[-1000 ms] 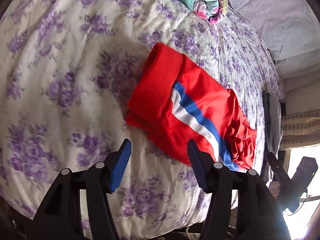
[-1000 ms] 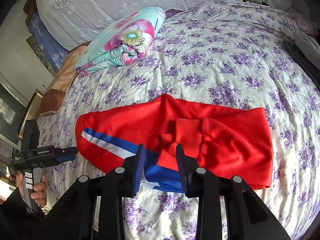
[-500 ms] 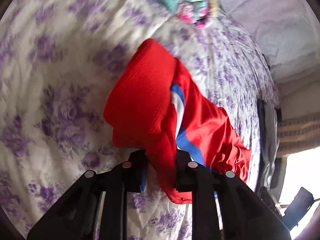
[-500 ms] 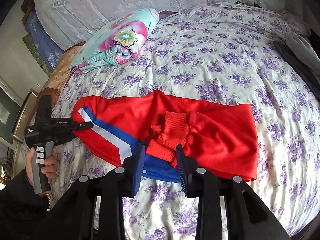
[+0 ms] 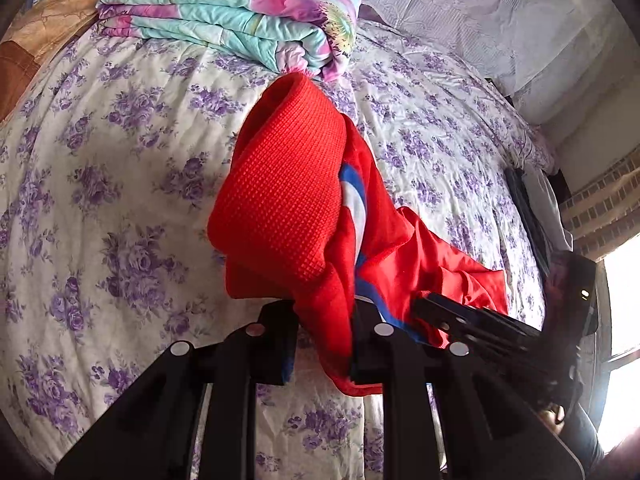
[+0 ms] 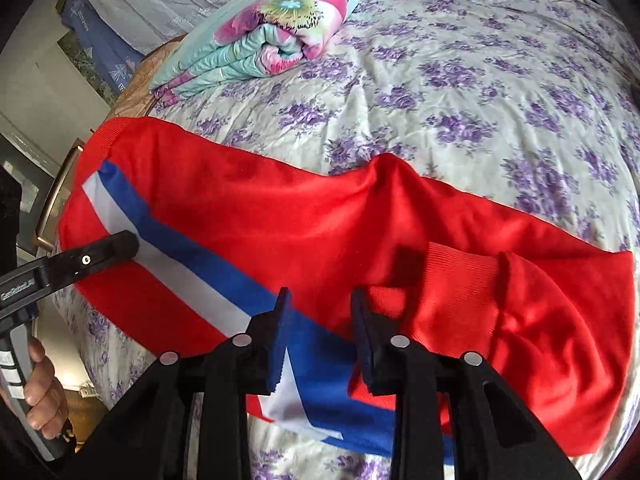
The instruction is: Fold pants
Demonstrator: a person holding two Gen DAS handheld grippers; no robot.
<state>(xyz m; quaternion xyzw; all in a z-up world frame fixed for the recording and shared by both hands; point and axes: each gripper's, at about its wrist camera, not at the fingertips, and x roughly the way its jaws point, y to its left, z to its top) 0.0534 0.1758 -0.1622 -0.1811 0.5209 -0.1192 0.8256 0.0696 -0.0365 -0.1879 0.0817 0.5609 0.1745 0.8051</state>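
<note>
The red pants [image 6: 320, 232] with a blue and white side stripe lie folded lengthwise across the flowered bed. My left gripper [image 5: 322, 320] is shut on the pants' waistband end [image 5: 288, 200] and holds it lifted off the bed. It also shows at the left of the right wrist view [image 6: 120, 246]. My right gripper [image 6: 320, 320] sits over the striped leg end with its jaws a little apart and cloth between them; the grip itself is not clear. It shows at the right of the left wrist view [image 5: 460, 316].
The bed has a white quilt with purple flowers [image 6: 480, 80]. A folded teal and pink blanket [image 5: 240, 12] lies near the head of the bed, just beyond the lifted pants. White pillows [image 5: 500, 20] are at the back. A window [image 5: 624, 340] is at the right.
My left gripper moved in, shut on the waistband end and lifted it. The right gripper came closer to the pants, and that end rose slightly.
</note>
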